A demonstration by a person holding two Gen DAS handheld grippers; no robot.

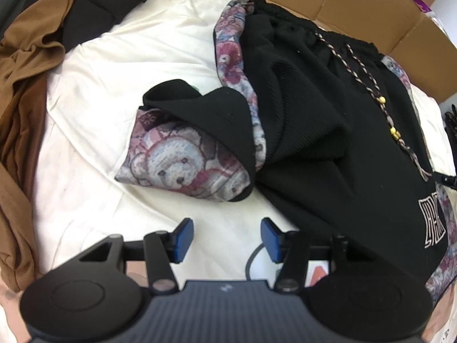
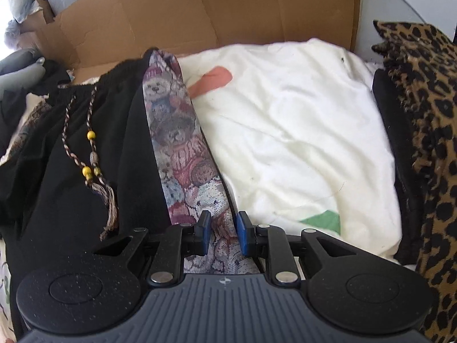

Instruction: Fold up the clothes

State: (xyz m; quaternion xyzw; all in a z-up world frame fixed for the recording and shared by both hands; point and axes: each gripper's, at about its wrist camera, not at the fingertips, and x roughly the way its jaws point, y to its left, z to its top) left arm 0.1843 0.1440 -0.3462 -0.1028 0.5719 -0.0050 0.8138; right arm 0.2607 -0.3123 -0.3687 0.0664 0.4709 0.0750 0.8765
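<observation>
White bedding (image 2: 300, 131) covers your work surface, w/ brown cardboard (image 2: 200, 8) standing behind it. Your black sweatpants (image 1: 328, 131) w/ teddy-bear side stripes lie on the bedding; waistband sits at the far end by the cardboard, so the long axis runs from the cardboard down toward you. Braided drawstring (image 2: 85, 148) w/ yellow beads lies on the black front, trailing the same way. In the left wrist view one leg end (image 1: 185, 160) is folded sideways to the left, bear panel facing up, across the main axis.

Your left gripper (image 1: 227, 238) hangs over bare bedding just short of that folded leg end, jaws apart, nothing between them. Your right gripper (image 2: 223, 235) has its jaws narrow, straddling the bear stripe (image 2: 177, 148) at the pants' right edge; can't tell if the pads actually press the cloth.

Leopard-print fabric (image 2: 428, 143) lies at far right, a brown garment (image 1: 25, 100) at far left.
</observation>
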